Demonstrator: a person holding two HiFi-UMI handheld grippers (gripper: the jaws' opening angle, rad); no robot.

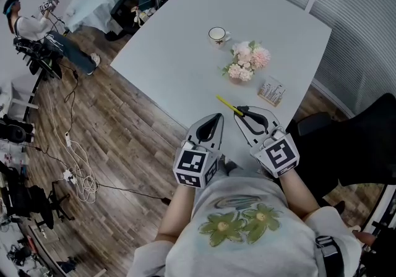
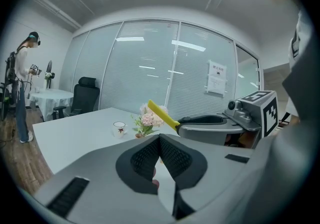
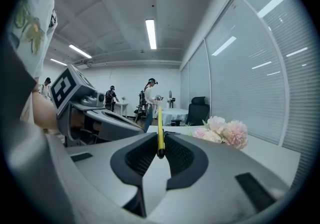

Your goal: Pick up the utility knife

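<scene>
A slim yellow utility knife sticks out forward from my right gripper, which is shut on its rear end and holds it just above the white table. In the right gripper view the knife stands edge-on between the two pads, pointing away. My left gripper hovers just left of the right one, near the table's near edge, shut with nothing in it. From the left gripper view the knife shows jutting from the right gripper, and the left gripper's own tips meet.
A cup, a bunch of pink flowers and a small pack sit farther back on the table. A black chair stands at the right. Cables lie on the wood floor to the left, where a person stands far off.
</scene>
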